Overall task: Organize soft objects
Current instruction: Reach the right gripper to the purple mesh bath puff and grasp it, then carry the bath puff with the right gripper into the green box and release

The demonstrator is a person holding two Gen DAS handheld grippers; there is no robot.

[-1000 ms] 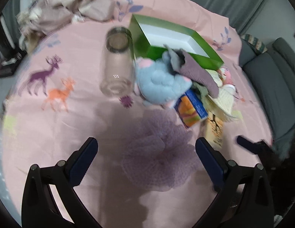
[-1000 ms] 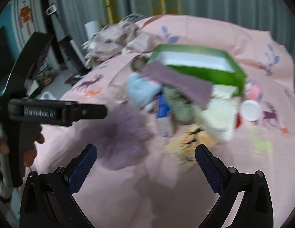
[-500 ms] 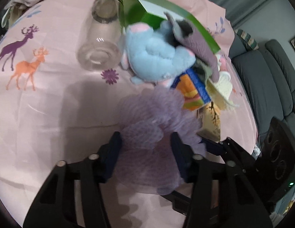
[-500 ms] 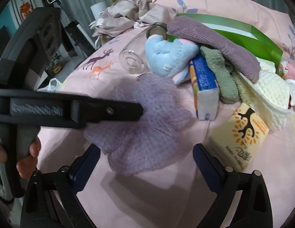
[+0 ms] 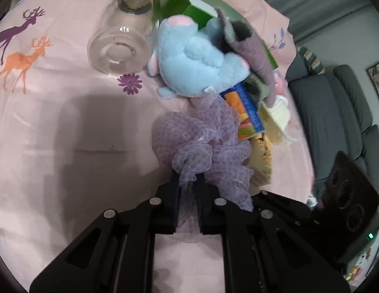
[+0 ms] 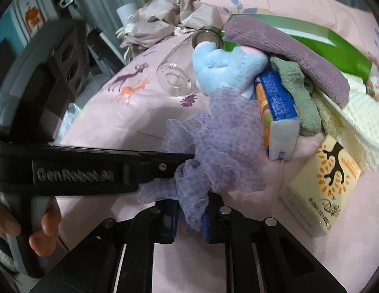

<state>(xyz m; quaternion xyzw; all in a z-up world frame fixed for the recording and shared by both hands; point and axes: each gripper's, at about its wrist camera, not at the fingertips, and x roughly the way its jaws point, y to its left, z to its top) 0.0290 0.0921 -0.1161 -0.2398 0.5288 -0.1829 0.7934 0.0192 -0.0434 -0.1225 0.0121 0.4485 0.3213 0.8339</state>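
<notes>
Both pairs of jaws are clamping down: the left gripper (image 5: pixel 188 183) is pinched almost flat on a fold of the lilac mesh bath pouf (image 5: pixel 209 144), and the right gripper (image 6: pixel 190 216), its jaws having just been closing, is squeezing a neighbouring fold of the same pouf (image 6: pixel 218 144). The pouf is lying on the pink deer-print cloth (image 5: pixel 55 127), bunched just ahead of both sets of fingertips.

Beyond the jaws, one fluffy blue plush toy (image 5: pixel 196 63) is touching the pouf's far edge, with one clear glass jar (image 5: pixel 123 39) lying on its side to the left. To the right, one blue and orange tissue pack (image 6: pixel 277 107) is standing against the pouf, and one cream box with an orange tree print (image 6: pixel 323 190) is sitting further right. One green open box (image 5: pixel 189 7) is waiting behind the heap.

The risk, as I judge it: two grips on one loose mesh ball could stretch or unravel it if the hands part, and a lift could snag the plush or tip the tissue pack.
</notes>
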